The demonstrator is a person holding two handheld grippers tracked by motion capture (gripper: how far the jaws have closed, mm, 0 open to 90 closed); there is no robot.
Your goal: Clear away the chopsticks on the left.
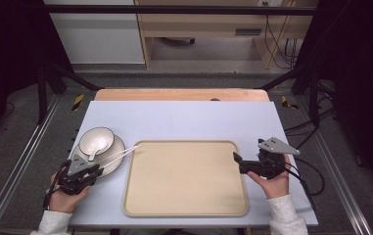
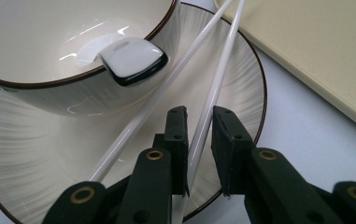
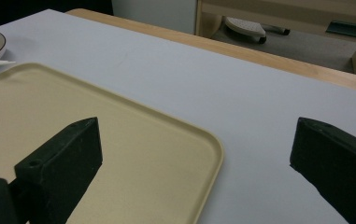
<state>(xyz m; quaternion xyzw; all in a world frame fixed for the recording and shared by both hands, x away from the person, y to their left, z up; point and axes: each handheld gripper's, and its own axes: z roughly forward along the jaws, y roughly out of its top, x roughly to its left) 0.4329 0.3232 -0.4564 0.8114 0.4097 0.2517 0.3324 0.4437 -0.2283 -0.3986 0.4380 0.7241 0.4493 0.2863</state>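
The left hand (image 1: 65, 193) sits at about 8 o'clock, holding the left gripper (image 1: 95, 171) pointed toward 2 o'clock, jaws narrowed to a slim gap. The right hand (image 1: 273, 182) sits at 4 o'clock, its right gripper (image 1: 236, 157) aimed toward 10 o'clock with jaws spread wide. White sleeves (image 1: 287, 215) cover both forearms.

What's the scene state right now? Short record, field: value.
surface: table with a pale cover
tray: beige tray, nothing on it, at centre
plate: plate left of the tray, carrying the bowl
bowl: bowl with a spoon resting in it
chopsticks: two white chopsticks across the plate, tips reaching the tray's edge
left gripper: left gripper, fingers either side of one chopstick, narrow gap, not clamped
right gripper: right gripper, wide open, one finger over the tray's right rim, holding nothing
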